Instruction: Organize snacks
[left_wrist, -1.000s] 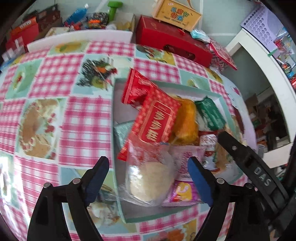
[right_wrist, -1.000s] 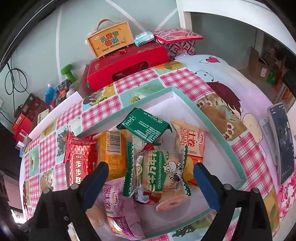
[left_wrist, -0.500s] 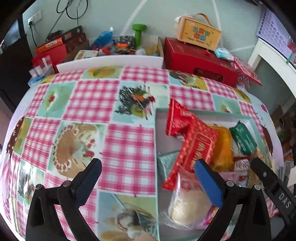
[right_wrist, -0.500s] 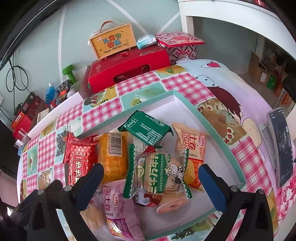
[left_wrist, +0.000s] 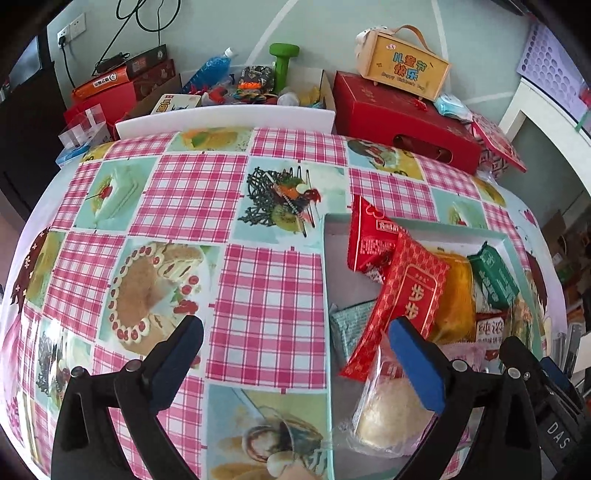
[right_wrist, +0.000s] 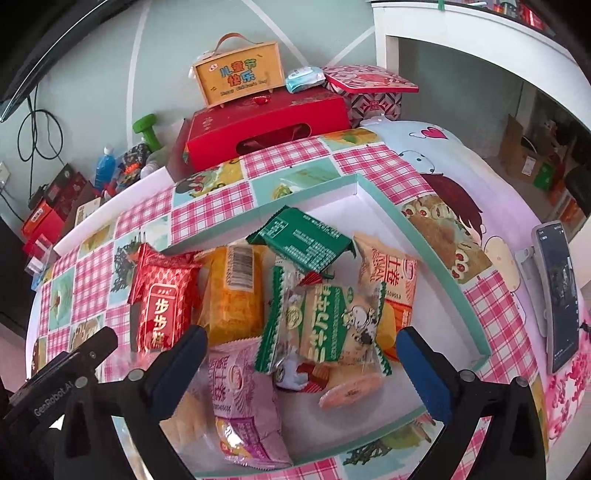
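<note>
A shallow white tray with a teal rim (left_wrist: 326, 280) (right_wrist: 424, 243) holds several snack packets. Among them are a red packet (left_wrist: 410, 295) (right_wrist: 162, 299), an orange cake pack (right_wrist: 232, 291), a dark green packet (right_wrist: 303, 240), a green-and-white biscuit packet (right_wrist: 332, 325), a pink packet (right_wrist: 243, 398) and a clear-wrapped round bun (left_wrist: 391, 413). My left gripper (left_wrist: 295, 354) is open and empty. It straddles the tray's left wall, with one finger over the tablecloth and the other over the bun. My right gripper (right_wrist: 301, 354) is open and empty, above the biscuit and pink packets.
A pink checked tablecloth (left_wrist: 184, 192) covers the table. A phone (right_wrist: 557, 295) lies at the right edge. Behind the table stand a red box (right_wrist: 266, 122), a yellow carry box (right_wrist: 240, 77), a green dumbbell (left_wrist: 282, 61), a blue bottle (left_wrist: 210, 70) and other clutter.
The left gripper let go of the bun, opened wide and swung left, from over the bun towards the tablecloth. The right gripper's jaws widened a little and it stayed over the tray.
</note>
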